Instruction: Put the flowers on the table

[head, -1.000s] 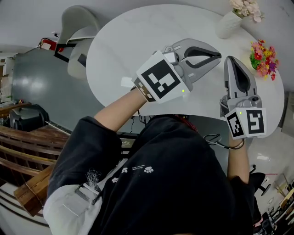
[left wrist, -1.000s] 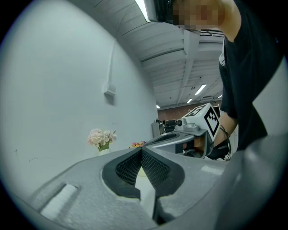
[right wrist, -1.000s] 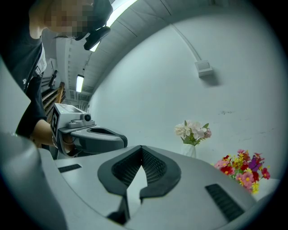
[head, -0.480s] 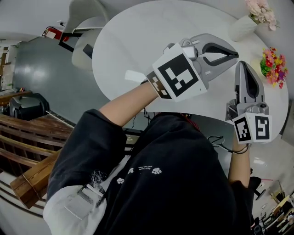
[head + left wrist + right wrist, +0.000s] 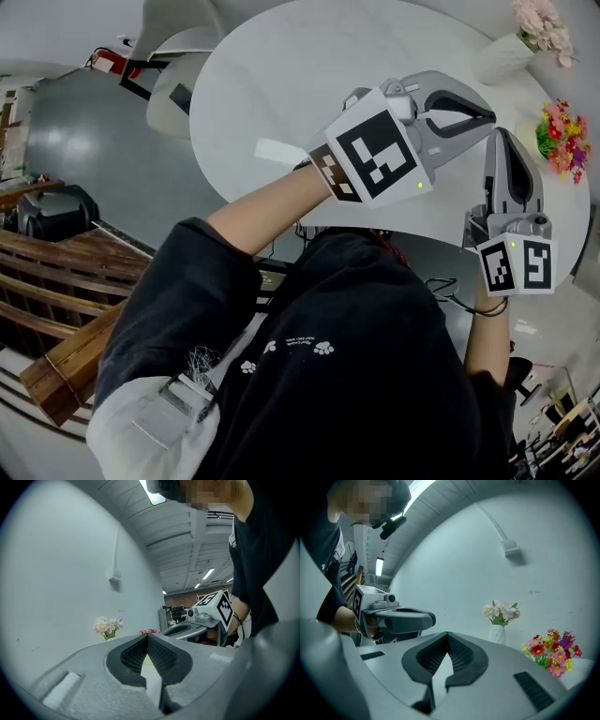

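1. Head view: we see the left tongs (image 5: 487, 115) and the right tongs (image 5: 503, 141) over the white bench (image 5: 300, 75), both on our side of the white vase (image 5: 499, 58). The colourful flowers (image 5: 562, 141) stand on the bench near that vase.
2. Left gripper view: the left tongs are pressed together and empty. The colourful flowers show just right of the white vase.
3. Right gripper view: the right tongs are pressed together with nothing between them. The colourful flowers stand right of the white vase.
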`<state>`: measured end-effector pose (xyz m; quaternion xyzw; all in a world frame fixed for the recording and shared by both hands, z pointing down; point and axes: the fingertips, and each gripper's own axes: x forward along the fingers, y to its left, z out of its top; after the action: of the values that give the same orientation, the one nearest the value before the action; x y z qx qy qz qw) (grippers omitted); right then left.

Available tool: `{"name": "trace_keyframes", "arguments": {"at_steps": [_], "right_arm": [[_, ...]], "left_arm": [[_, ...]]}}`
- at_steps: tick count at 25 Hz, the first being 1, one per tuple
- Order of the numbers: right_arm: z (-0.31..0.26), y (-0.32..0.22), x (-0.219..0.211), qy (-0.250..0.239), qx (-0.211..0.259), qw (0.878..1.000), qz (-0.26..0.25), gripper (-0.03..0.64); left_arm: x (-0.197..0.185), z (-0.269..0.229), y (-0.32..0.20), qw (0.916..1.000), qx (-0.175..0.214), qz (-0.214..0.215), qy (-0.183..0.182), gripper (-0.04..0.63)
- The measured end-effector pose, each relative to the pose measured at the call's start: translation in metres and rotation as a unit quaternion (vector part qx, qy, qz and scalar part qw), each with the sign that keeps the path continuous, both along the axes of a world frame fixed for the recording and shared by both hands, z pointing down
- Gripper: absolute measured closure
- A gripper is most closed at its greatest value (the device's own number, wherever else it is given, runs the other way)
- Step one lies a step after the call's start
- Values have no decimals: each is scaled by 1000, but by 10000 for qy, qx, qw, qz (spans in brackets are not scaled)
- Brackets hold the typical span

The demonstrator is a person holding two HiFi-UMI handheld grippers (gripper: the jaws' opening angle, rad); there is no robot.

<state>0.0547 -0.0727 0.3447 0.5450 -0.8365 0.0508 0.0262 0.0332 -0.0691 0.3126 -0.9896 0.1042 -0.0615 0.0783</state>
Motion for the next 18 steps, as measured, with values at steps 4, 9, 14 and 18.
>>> {"name": "trace_keyframes", "arguments": {"at_steps": [4,9,14,18], "right_arm": [[-1,1,-2,24,9,10000,4,605],[0,0,-1,22,18,10000,19,605],[-3,2,2,35,34,10000,73,604],[-2,2,3,38,39,9999,98,604]], "left_arm": [[0,1,2,10000,-10,53,-19,597],[-1,4,0,10000,-25,24,-39,597],[2,3,3,10000,20,51,-61,597],[4,4,5,9999,37,104,-75,597]]}}
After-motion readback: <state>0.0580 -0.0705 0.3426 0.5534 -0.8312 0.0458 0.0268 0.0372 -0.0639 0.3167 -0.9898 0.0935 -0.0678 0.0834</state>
